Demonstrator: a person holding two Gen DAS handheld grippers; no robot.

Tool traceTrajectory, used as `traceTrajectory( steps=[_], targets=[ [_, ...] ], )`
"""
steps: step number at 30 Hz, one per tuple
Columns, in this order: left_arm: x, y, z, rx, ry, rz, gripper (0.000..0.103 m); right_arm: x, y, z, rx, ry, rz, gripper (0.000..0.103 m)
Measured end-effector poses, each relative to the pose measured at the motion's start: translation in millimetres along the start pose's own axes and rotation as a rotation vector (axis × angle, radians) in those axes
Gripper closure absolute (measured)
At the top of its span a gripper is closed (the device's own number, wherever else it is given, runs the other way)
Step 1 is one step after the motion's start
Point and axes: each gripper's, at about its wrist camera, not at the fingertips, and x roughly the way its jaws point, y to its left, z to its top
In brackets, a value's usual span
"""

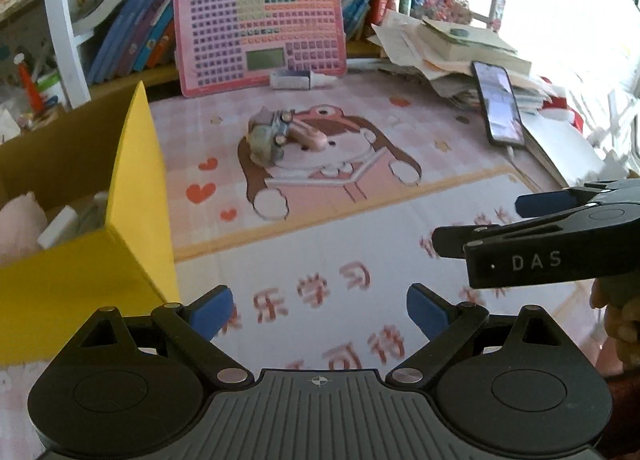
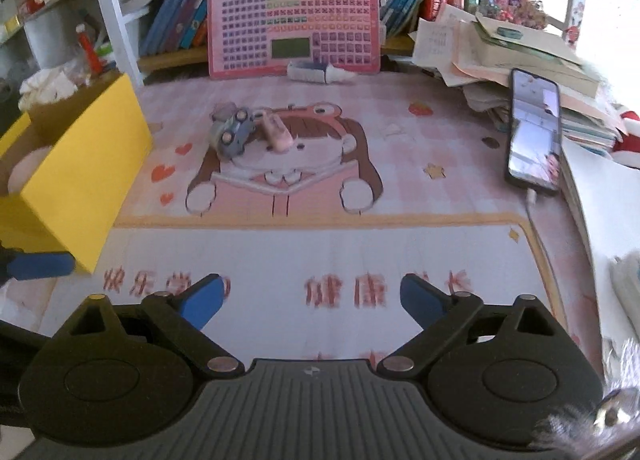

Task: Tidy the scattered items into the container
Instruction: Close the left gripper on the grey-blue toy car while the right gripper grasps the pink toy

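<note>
A yellow cardboard box (image 1: 136, 187) stands at the left of the desk, with a pink soft item (image 1: 20, 219) and white items inside; it also shows in the right wrist view (image 2: 88, 175). A small grey-green toy car (image 1: 270, 131) (image 2: 234, 129) lies mid-mat beside a pink oblong item (image 1: 308, 133) (image 2: 276, 131). A white tube (image 1: 294, 79) (image 2: 316, 73) lies below the pink board. My left gripper (image 1: 320, 310) is open and empty above the mat's near part. My right gripper (image 2: 310, 300) is open and empty; it also shows in the left wrist view (image 1: 476, 219).
A pink keyboard-like board (image 1: 260, 27) leans against the bookshelf. A phone (image 1: 498, 103) (image 2: 534, 135) on a cable leans on a pile of papers and books (image 1: 460, 51) at the right. A cartoon desk mat (image 2: 320, 219) covers the desk.
</note>
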Motion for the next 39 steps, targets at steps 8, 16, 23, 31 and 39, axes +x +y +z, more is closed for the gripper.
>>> traceTrajectory(
  steps=[8,16,23,31,39],
  targets=[
    [24.7,1.9,34.4,-0.006,-0.005,0.088,0.007,35.5,-17.0,36.9,0.008,-0.02,0.053,0.032],
    [67.5,14.8,79.2,-0.072,-0.015,0.148,0.008,95.8,-21.0,77.8,-0.045,-0.054,0.111,0.049],
    [102.7,23.8,95.1,-0.068,0.029,0.208,0.008,145.1,-12.2,118.8,-0.081,-0.034,0.199,0.06],
    [129.3,27.7,110.1,-0.061,0.023,0.212,0.008,196.7,-8.8,130.9,-0.131,0.032,0.259,0.063],
    [151.0,21.0,130.2,-0.023,0.001,0.194,0.011,193.5,-52.5,131.0,-0.036,-0.004,0.167,0.077]
  ],
)
